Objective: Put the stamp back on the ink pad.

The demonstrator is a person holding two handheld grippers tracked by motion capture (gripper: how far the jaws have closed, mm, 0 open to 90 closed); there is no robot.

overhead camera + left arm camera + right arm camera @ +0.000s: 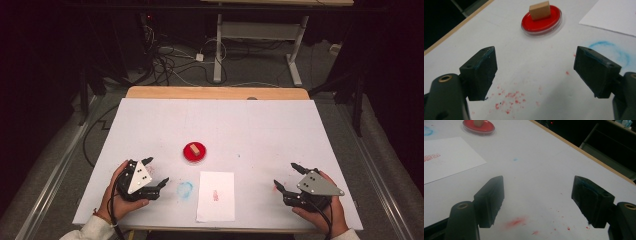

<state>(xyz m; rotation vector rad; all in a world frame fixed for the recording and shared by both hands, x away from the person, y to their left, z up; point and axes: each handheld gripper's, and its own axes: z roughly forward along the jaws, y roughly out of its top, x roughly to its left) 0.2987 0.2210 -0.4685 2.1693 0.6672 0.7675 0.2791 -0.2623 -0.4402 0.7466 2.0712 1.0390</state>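
Both hand-held grippers rest low at the near edge of the bench, nothing gripped. Left hand-held gripper (156,172) sits near-left, jaws spread wide and empty, aimed toward the middle; right hand-held gripper (286,176) sits near-right, jaws also wide apart and empty. The wooden stamp block (195,149) stands upright in the red ink pad (189,155) at bench centre, just beyond the sheet of paper (216,196), which lies flat at near-centre and already carries a small red stamp mark (215,195). A blue smudge (184,189) sits just left of the paper, and red ink specks (509,100) dot the white bench (150,120) under both grippers. In the left gripper view the block lines up almost straight ahead between the jaws, so the left one looks best placed to take it. Likely step: reach for the stamp. To do it well, go in level, straddle the block across its flat side faces, close on the wood above the ink and not on the pad rim, then lift straight up so the pad does not drag. The right one could pin a paper corner to stop the sheet sliding under the press.
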